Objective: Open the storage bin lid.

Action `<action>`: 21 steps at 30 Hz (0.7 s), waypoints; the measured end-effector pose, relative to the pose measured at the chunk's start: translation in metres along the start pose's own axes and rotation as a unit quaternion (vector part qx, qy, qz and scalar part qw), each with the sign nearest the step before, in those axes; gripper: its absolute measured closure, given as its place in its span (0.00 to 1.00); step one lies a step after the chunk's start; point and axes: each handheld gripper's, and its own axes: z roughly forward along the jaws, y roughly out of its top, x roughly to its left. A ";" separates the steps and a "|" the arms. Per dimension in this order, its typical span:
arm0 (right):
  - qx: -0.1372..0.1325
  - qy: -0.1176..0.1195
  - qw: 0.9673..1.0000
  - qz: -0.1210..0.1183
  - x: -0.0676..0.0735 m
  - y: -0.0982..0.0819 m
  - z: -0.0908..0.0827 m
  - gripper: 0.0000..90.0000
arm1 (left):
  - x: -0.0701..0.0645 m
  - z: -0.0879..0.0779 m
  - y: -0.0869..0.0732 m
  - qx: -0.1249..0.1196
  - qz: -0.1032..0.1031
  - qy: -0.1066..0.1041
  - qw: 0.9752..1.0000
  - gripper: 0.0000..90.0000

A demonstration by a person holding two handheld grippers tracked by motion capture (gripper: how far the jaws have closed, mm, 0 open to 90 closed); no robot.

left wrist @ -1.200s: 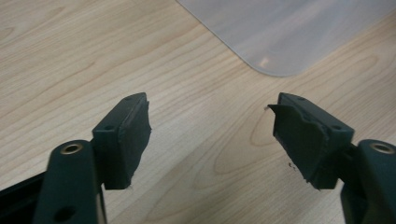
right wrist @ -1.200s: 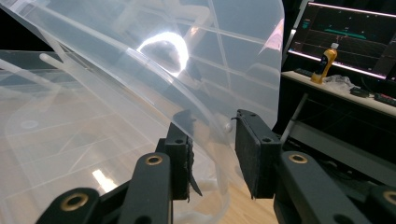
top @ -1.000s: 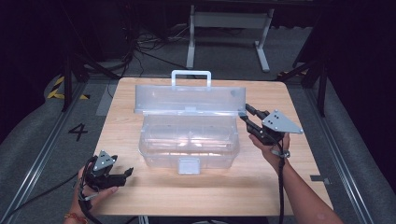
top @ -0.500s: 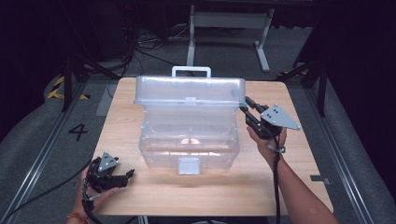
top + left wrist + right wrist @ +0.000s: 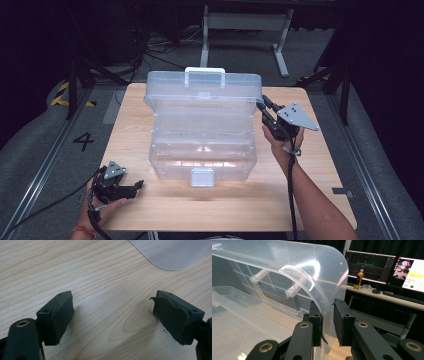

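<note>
Clear plastic box [image 5: 202, 145] sits mid-table, slightly toward the far edge of the wooden table [image 5: 320, 195]. Lid [image 5: 202, 92] is raised at the back, standing partway up over the tub, w/ its white carry handle [image 5: 205, 75] at the top. Small clasp [image 5: 202, 176] hangs at centre of the box's near wall. Tub interior looks see-through; contents cannot be told.

Right gripper [image 5: 264, 107] is at the lid's right end. In the right gripper view the lid's curved edge [image 5: 325, 302] runs between the two black jaws of that gripper [image 5: 327, 322]; jaws have just been closing, w/ the lid wall between them. Left pad looks to be against the plastic; a narrow gap seems to remain at the other pad, so a firm clamp cannot be confirmed. Person's right hand [image 5: 285, 142] and forearm come in from the bottom right, cable trailing down along the arm.

Left gripper [image 5: 131, 187] rests low at the near left of the table, well apart from the box, held by the left hand [image 5: 97, 207]. Left gripper view: jaws [image 5: 112, 317] stand wide apart over bare wood, nothing between them; have just opened a little further. A rounded corner of the box [image 5: 175, 252] shows at top right of that view.

Beyond the table in the right gripper view: a desk w/ monitors [image 5: 372, 266] and an orange bottle [image 5: 359, 279]
</note>
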 end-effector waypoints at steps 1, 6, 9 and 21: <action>0.000 0.000 1.000 0.002 -0.001 0.001 0.001 0.87 | 0.000 0.000 0.000 0.000 0.000 0.000 1.000 0.19; 0.007 0.007 1.000 0.005 -0.005 0.004 0.005 0.87 | 0.000 0.001 0.000 -0.001 -0.002 -0.002 1.000 0.19; 0.014 0.013 1.000 0.005 -0.008 0.006 0.008 0.86 | 0.000 0.001 0.000 -0.002 -0.002 -0.002 1.000 0.19; 0.030 0.032 0.999 0.016 -0.021 0.014 0.021 0.86 | 0.001 0.001 0.000 -0.003 0.000 -0.001 1.000 0.20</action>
